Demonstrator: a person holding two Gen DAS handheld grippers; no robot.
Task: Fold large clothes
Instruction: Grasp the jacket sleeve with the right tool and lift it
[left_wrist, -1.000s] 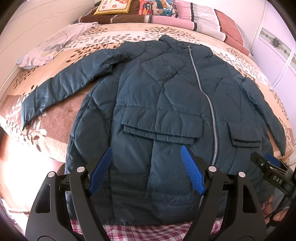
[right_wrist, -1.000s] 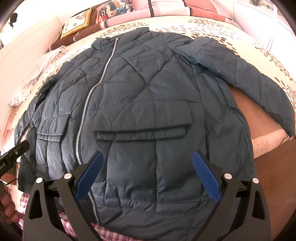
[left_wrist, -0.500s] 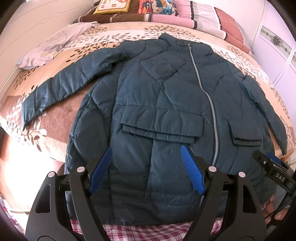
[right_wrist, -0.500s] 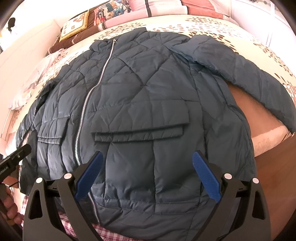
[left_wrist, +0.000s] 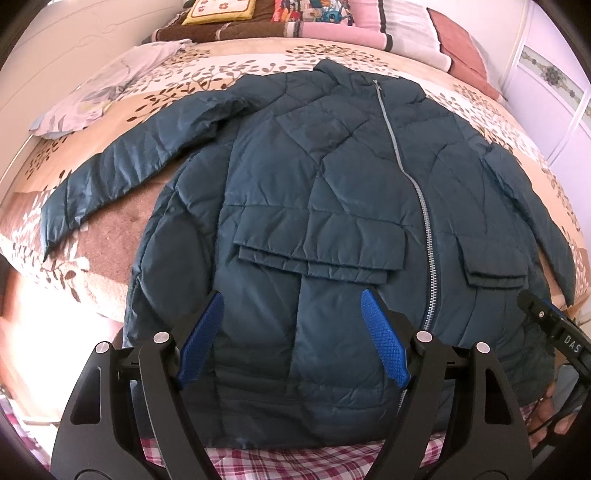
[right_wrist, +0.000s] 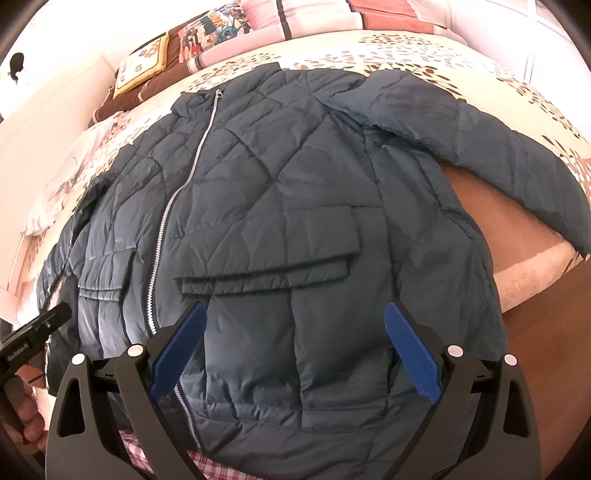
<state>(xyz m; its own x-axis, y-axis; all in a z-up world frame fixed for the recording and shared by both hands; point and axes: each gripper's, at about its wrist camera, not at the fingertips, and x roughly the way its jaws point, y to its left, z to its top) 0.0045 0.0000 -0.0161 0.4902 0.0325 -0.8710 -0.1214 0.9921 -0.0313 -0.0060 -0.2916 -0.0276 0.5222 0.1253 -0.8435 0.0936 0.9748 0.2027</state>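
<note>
A dark teal quilted jacket (left_wrist: 317, 192) lies flat, front up and zipped, on a bed, with its hem towards me and both sleeves spread out. It also shows in the right wrist view (right_wrist: 295, 206). My left gripper (left_wrist: 293, 332) is open and empty, hovering over the jacket's lower left front below a pocket flap. My right gripper (right_wrist: 295, 343) is open and empty over the lower right front. The right gripper's body (left_wrist: 554, 328) shows at the left view's right edge.
The bed (left_wrist: 155, 92) has a leaf-print cover. Pillows and cushions (left_wrist: 325, 18) lie at its head, and a pale cloth (left_wrist: 107, 88) at the far left. A checked cloth (left_wrist: 295, 461) lies under the hem. Wardrobe doors (left_wrist: 554, 81) stand on the right.
Both grippers have drawn back and risen slightly, so the jacket sits a little lower and smaller in both views. The jaws stay open and the jacket has not moved.
</note>
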